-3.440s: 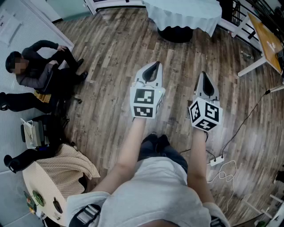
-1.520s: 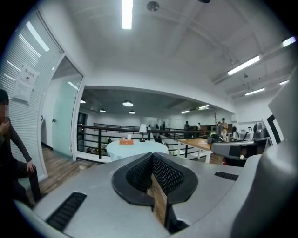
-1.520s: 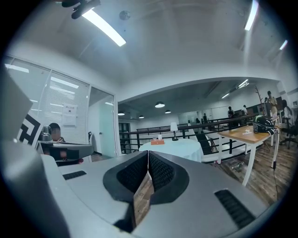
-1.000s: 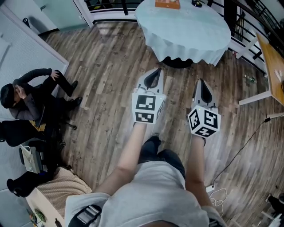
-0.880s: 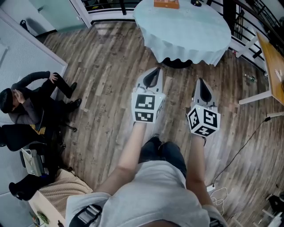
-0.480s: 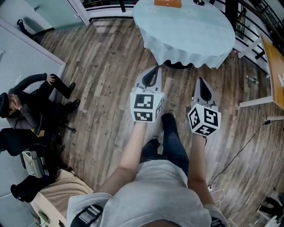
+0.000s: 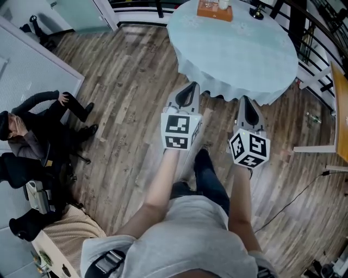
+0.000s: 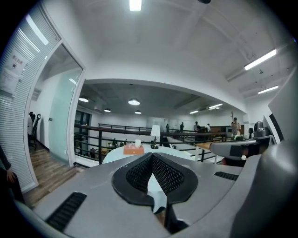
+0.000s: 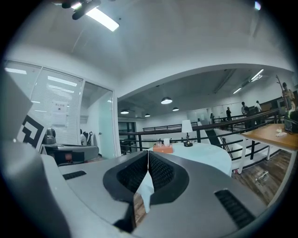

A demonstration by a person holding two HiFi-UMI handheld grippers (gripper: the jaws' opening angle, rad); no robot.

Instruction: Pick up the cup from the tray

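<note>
Left tongs [image 7: 188,88]: closed tight, holding nothing.
Right tongs [image 7: 248,101]: same, closed and empty.
Progress: cup [image 9: 166,142] sits untouched on tray [image 9: 163,149], far across desk [image 7: 239,49]; I've everything left.

This is looking like a big office hall. Long lights [image 8: 260,59] are shining on the ceiling, glass walls [image 8: 63,116] and black railings [image 8: 116,127] are standing around a wood floor [image 7: 136,81], and a person [image 7: 38,125] is sitting by the wall.

Ahead of the right gripper [image 7: 246,99] a clothed round table [image 7: 239,54] is seen, bearing a tray [image 7: 215,11] and lamp [image 7: 256,11].
</note>
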